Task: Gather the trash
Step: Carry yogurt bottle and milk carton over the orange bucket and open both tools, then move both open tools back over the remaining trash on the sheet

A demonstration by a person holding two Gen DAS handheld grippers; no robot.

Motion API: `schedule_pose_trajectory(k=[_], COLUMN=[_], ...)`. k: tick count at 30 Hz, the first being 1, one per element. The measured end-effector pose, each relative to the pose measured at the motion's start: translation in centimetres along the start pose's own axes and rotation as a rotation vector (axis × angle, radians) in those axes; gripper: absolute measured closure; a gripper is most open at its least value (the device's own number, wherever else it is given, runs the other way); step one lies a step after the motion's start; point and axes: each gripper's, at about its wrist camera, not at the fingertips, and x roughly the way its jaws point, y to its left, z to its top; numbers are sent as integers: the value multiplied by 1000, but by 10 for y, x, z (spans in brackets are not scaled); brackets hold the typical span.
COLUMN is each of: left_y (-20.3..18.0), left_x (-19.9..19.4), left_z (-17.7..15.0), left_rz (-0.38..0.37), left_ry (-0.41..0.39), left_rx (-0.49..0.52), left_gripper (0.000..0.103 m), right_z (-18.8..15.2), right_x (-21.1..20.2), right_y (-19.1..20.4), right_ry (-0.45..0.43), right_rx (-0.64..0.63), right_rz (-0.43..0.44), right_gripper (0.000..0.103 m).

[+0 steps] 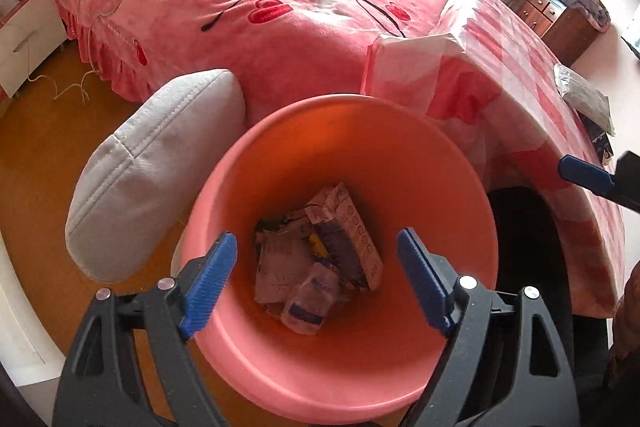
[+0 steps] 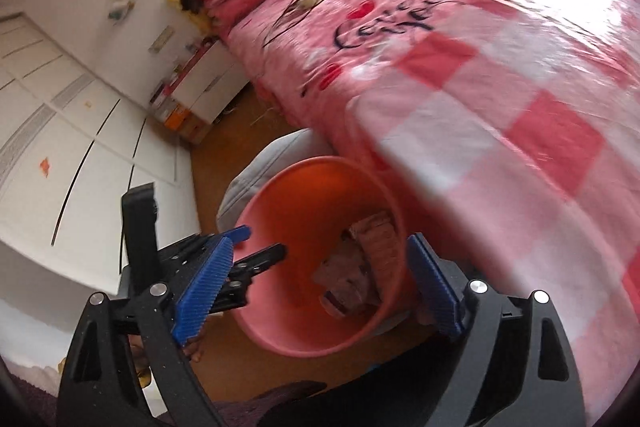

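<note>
Several trash pieces [image 1: 320, 255] | inside pink bin [image 1: 452, 187] | both grippers empty

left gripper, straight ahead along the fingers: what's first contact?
Likely the trash at the bottom of the pink bin. The left gripper is open and empty, aimed into the bin's mouth at the carton and plastic wrapper. Depth is unclear.

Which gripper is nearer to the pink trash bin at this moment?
Left. The left gripper hangs open right over the pink trash bin, its fingers spanning the opening. The right gripper, also open, sits farther back toward the table side.
</note>
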Motion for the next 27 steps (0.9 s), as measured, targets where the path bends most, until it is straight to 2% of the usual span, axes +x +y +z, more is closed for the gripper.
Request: schedule_pose_trajectory(k=[7,13,16,27], left_y=[-17,-36,-46,-75], left_x=[3,3,-1,-11], left_z=[2,4,7,14], left_rz=[-31,-48,-51,-52], left_ry=[36,44,33,8], left_rx=[19,60,82,125], left_gripper=[19,19,19,17], right_z=[-7,-12,-14,-21], right_x=[-18,-30,-36,-63], right_y=[-27,-31,-31,-60], right_ry=[-48,-82,-101,-190], right_rx=[80,65,52,121], right_rz=[2,-3,1,41], right_gripper=[14,14,9,9])
